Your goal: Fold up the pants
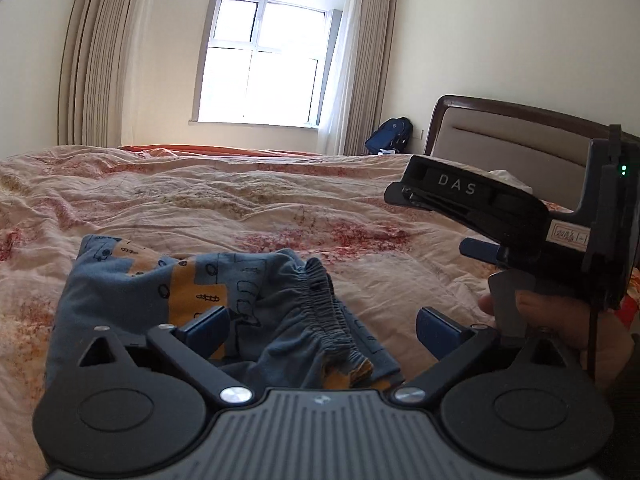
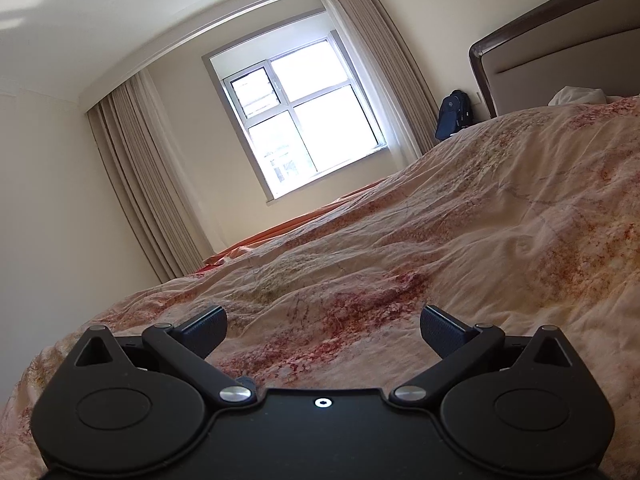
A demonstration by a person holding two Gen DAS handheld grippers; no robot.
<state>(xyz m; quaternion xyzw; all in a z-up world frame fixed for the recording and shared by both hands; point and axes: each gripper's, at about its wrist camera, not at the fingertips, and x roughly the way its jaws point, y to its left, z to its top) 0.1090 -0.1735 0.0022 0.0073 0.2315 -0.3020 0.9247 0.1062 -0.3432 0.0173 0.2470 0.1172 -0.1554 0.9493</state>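
The left hand-held gripper (image 1: pixel 322 330) has its two blue fingers (image 1: pixel 206 330) spread wide apart, and they hold nothing. Right in front of it, between and just past the fingers, lie the small blue-grey cotton pants with yellow patches and little black drawings (image 1: pixel 192 304). They sit in a bunched, partly folded heap on the bed with the pink and red flowered quilt (image 1: pixel 240 196). The stretchy gathered waistband (image 1: pixel 332 312) runs toward this hand-held gripper, near its right finger.

The right hand-held gripper (image 2: pixel 323 332) is also wide open, and its fingers (image 2: pixel 442 330) grip nothing. Only rumpled quilt (image 2: pixel 460 240) lies in front of it.

Only the left wrist view shows the pants. It also shows the right hand-held gripper (image 1: pixel 478 250) from the side, off to the right of the left one and higher up. A hand (image 1: pixel 552 320) holds it, and white letters "DAS" are on its black top.

The right wrist view is tilted and looks low across the bed.

Far ahead of both hand-held grippers is a bright window with a grey frame (image 1: pixel 260 64) and long beige curtains (image 1: pixel 100 52). A dark blue backpack (image 1: pixel 390 136) leans in the corner by the padded headboard with a dark wood rim (image 1: pixel 516 136). In the right wrist view a bit of white cloth (image 2: pixel 576 96) lies by the headboard (image 2: pixel 560 48).
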